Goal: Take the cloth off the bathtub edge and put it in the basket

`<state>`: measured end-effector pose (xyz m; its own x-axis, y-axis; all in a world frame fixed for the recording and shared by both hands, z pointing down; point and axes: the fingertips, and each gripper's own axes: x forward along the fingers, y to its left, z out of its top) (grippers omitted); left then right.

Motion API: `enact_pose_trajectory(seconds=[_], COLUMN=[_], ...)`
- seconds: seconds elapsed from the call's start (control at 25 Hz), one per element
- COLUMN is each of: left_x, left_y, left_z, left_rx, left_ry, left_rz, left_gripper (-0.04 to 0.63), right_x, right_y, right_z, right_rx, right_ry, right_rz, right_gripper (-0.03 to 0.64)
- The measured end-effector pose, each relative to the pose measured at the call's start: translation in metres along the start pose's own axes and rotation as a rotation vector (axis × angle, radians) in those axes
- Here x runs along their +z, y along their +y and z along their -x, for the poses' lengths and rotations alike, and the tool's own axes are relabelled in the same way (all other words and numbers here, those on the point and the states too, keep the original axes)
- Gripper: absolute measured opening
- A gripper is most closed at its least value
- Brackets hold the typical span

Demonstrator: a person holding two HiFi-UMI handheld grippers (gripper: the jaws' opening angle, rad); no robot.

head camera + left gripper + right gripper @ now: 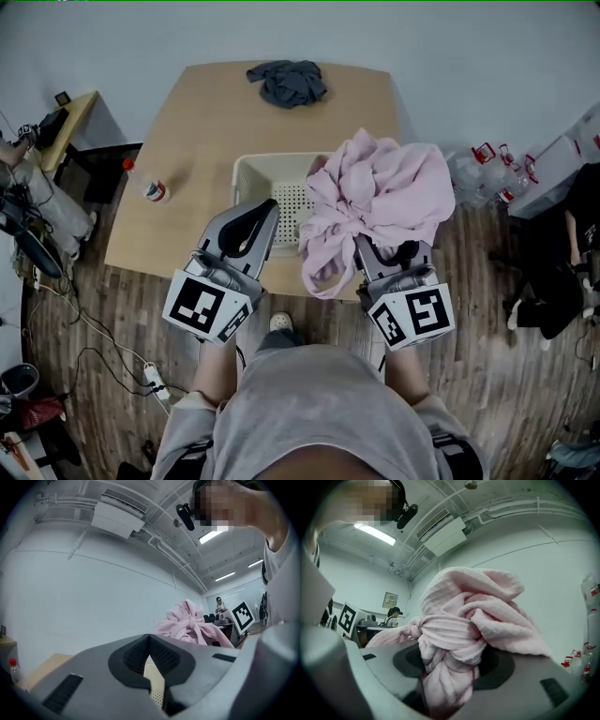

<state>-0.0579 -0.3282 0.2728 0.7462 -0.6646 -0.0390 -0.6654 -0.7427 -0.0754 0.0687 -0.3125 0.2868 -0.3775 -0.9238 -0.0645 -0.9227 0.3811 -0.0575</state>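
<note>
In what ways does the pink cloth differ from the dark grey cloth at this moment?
The pink cloth is pale pink; the dark grey cloth is dark. The pink cloth is clamped in the shut jaws of the right gripper, held up near the basket; the dark grey cloth lies untouched at the far edge of the table. Both are crumpled, not folded.

The basket [255, 174] is sitting at the near edge of the bench [197, 112], a bottle [150, 187] resting to its left and a far cloth [289, 82] lying behind it. The cloth [375, 202], gripped in the right tool [372, 244], is hanging over the basket's right side, with the left tool [270, 206] hovering over its left
</note>
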Motion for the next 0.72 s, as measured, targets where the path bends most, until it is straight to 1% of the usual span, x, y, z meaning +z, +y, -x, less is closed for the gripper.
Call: enact_pose_trajectory(seconds=[0.4, 0.72], left_x=[-0.01, -0.022], left_y=[0.057, 0.088], left_z=[-0.018, -0.033], left_rx=[-0.086, -0.151], left_ry=[0.002, 0.011], left_rz=[0.013, 0.031], left_gripper=[0.005, 0.005], right_x=[-0.01, -0.023], right_y=[0.006, 0.007], right_z=[-0.049, -0.077], right_rx=[-0.094, -0.162], right_ry=[0.009, 0.032], right_rz=[-0.002, -0.012], right_gripper=[0.252, 0.252])
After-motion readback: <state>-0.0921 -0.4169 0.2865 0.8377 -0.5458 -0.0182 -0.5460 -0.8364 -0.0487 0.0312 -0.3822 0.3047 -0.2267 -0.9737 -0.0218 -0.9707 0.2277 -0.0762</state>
